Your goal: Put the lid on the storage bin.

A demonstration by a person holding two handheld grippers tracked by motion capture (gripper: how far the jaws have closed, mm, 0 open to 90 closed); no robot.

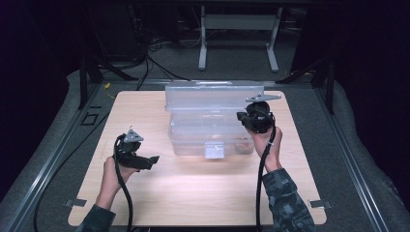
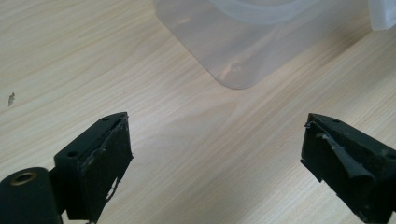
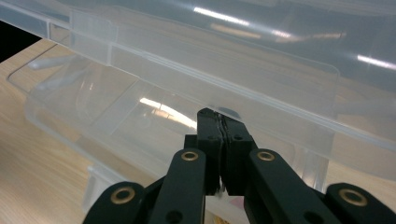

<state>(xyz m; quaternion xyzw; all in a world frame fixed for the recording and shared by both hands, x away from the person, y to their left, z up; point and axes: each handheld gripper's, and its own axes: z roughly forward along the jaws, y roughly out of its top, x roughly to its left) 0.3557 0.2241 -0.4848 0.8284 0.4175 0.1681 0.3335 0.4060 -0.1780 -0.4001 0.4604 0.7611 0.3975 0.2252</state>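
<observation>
Plastic box (image 1: pixel 210 128), right tongs (image 3: pixel 219 122) pressed together at its lid (image 1: pixel 212 96), left tongs (image 2: pixel 215 154) spread, empty.

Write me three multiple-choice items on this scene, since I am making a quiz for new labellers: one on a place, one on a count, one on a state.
1. Where does the clear plastic box stand?
A. middle of the table
B. near left corner
C. on the floor

2. How many grippers are there?
A. one
B. two
C. three

3. How do the left gripper's jaws stand?
A. wide apart, nothing between them
B. shut on the lid
C. shut on a cable

Answers:
1 A, the high view shows it mid-table, lid raised.
2 B, one in each hand, with the right gripper shut at the lid's edge.
3 A, bare wood shows between them.
</observation>
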